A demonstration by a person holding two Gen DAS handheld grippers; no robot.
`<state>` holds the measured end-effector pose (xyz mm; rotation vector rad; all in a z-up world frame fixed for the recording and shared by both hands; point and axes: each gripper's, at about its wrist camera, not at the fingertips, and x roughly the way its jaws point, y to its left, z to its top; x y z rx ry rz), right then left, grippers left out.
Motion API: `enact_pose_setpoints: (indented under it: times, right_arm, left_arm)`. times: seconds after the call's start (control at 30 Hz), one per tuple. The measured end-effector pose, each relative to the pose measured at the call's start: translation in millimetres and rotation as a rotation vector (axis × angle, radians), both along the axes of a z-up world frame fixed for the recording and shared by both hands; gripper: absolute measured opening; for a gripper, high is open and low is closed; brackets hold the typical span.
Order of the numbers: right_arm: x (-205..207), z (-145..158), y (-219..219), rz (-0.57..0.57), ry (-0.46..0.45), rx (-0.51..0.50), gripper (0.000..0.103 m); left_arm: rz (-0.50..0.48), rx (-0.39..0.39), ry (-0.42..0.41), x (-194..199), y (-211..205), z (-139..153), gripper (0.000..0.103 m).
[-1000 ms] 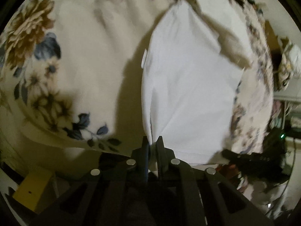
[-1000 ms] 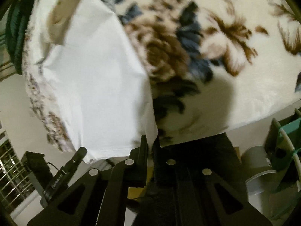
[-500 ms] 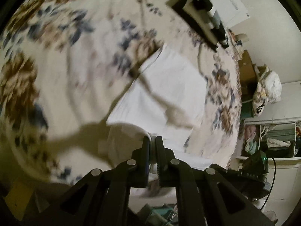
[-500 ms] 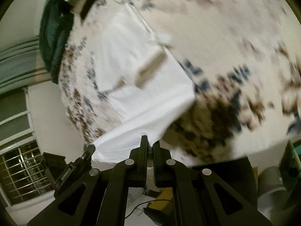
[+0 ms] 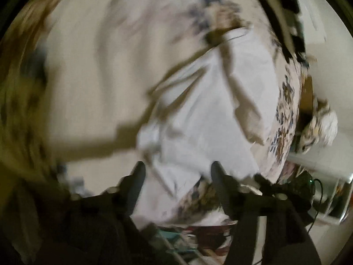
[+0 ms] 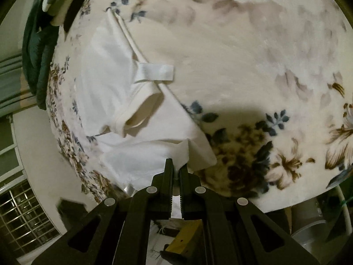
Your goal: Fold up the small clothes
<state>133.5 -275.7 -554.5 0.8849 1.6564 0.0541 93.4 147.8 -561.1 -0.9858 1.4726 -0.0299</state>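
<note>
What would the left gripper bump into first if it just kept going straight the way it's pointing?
Probably the white garment. The left gripper is open, and the cloth lies spread on the floral blanket right ahead between its fingers. The picture is blurred, so the gap is hard to judge.

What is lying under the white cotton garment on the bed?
The white cotton garment lies on a cream fleece blanket with brown and blue flowers, which shows all around it. The covered part of the blanket cannot be seen. The right gripper pinches the garment's near edge.
</note>
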Motion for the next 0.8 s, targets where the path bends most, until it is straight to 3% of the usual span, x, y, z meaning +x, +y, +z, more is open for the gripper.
enact_pose_setpoints:
  times: [0.13, 0.3, 0.33, 0.37, 0.4, 0.6, 0.8]
  right_arm:
    - [-1, -6, 2, 0.025, 0.01, -0.013, 0.005]
    - [-3, -8, 1, 0.041, 0.019, -0.024, 0.005]
    - [-4, -7, 1, 0.046, 0.02, -0.027, 0.005]
    - [-5, -6, 2, 0.049, 0.019, -0.03, 0.005]
    - [-6, -6, 2, 0.054, 0.019, -0.033, 0.005]
    - [-32, -5, 2, 0.056, 0.043, -0.023, 0.005]
    - [-70, -23, 13, 0.098, 0.111, -0.024, 0.005]
  left_arm:
    - [0.055, -0.122, 0.068, -23, -25, -32, 0.06]
    - [0.019, -0.108, 0.059, -6, -61, -51, 0.057]
    - [0.013, -0.075, 0.04, -4, -65, -48, 0.049]
    - [0.002, -0.046, 0.02, -2, -68, -43, 0.011]
    - [-0.016, -0.033, 0.02, 0, -69, -40, 0.003]
    - [-0.061, 0.059, -0.032, -25, -34, -2, 0.002]
    - [-0.118, 0.125, 0.008, -56, -5, 4, 0.002]
